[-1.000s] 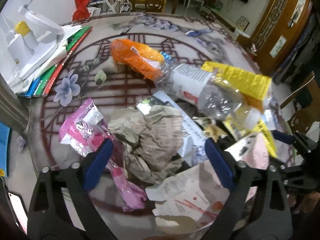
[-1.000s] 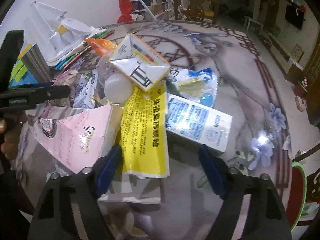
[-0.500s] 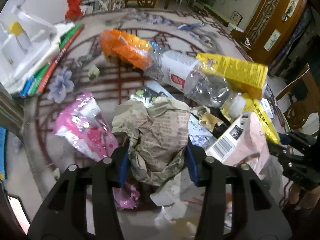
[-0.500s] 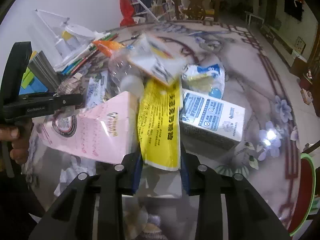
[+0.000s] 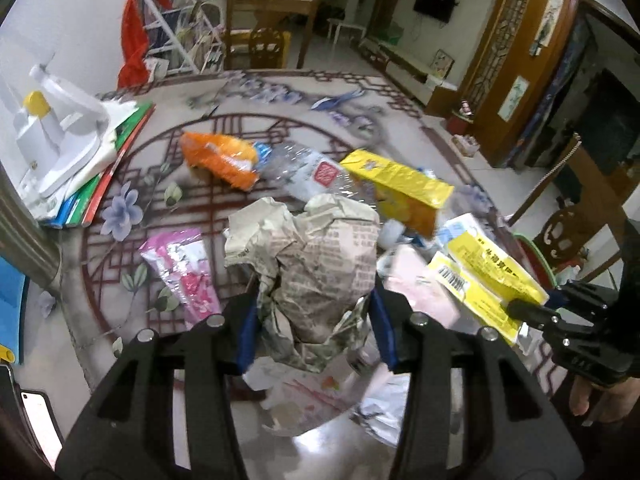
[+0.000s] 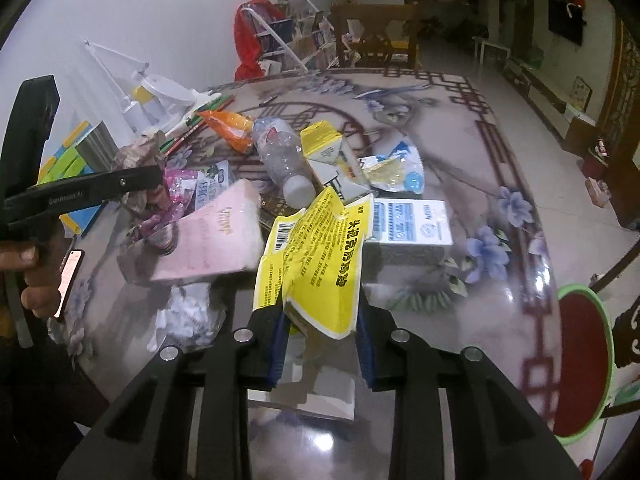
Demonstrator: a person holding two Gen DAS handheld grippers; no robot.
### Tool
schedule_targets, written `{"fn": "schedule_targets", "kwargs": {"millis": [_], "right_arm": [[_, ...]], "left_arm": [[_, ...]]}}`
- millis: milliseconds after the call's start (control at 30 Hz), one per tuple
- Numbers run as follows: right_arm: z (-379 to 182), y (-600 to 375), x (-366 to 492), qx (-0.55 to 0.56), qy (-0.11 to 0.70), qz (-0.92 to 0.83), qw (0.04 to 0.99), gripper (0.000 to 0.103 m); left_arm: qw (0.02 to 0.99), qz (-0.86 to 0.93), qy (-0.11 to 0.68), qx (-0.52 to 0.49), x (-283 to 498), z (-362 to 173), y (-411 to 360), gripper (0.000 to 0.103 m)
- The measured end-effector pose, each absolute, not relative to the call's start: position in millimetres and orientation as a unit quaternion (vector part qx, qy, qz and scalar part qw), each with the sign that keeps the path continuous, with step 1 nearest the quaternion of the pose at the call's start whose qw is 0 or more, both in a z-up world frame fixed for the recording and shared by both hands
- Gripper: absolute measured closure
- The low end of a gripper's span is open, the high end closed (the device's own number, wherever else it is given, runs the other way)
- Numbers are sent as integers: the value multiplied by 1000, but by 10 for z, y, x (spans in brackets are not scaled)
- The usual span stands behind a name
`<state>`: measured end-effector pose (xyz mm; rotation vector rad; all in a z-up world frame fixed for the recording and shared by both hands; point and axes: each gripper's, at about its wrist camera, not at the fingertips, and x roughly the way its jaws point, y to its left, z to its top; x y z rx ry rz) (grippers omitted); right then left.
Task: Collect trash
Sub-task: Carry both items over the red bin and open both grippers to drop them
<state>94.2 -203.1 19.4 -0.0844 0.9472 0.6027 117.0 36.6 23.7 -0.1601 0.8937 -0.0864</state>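
Left gripper [image 5: 314, 328]: jaws have just been closing and now clamp a crumpled wad of newspaper [image 5: 316, 256], which stands lifted between the blue pads, its top rising above them. Right gripper [image 6: 320, 338]: jaws have likewise just been closing and are now pinched tight on the lower edge of a yellow printed wrapper [image 6: 316, 264], creased and curling up from the pads. Beneath both lies the glass-topped round desk [image 6: 500, 280] with a red lattice and flower pattern. Just beyond the newspaper, left view: a pink foil packet [image 5: 182, 268] flat on the desk to the left; a pink carton [image 6: 216, 236] to the right, beside the yellow wrapper. Right view: a white and blue box [image 6: 408, 226] just right of the wrapper, touching or nearly so. Further back, a crushed clear plastic bottle [image 5: 316, 174] lies on its side, with an orange snack bag [image 5: 218, 158] at its far end and a yellow carton [image 5: 400, 182] to its right. At the far left desk edge, a white lamp [image 5: 52, 128] sits on stacked books [image 5: 100, 176]. Beyond the desk, a wooden chair [image 5: 266, 40].
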Motion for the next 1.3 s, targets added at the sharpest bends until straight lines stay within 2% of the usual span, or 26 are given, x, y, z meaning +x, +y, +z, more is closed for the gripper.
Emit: {"fn": "schedule_targets", "kwargs": {"millis": [700,1300], "right_arm": [[618,-2814,804,5,403,223,888,75],[671,-4242,865,63,389,97,914,75]], "left_arm": [[900,-142,411,-38,1055,587,-702,58],[878,-242,413,-9,1406,640,-2132,58]]}}
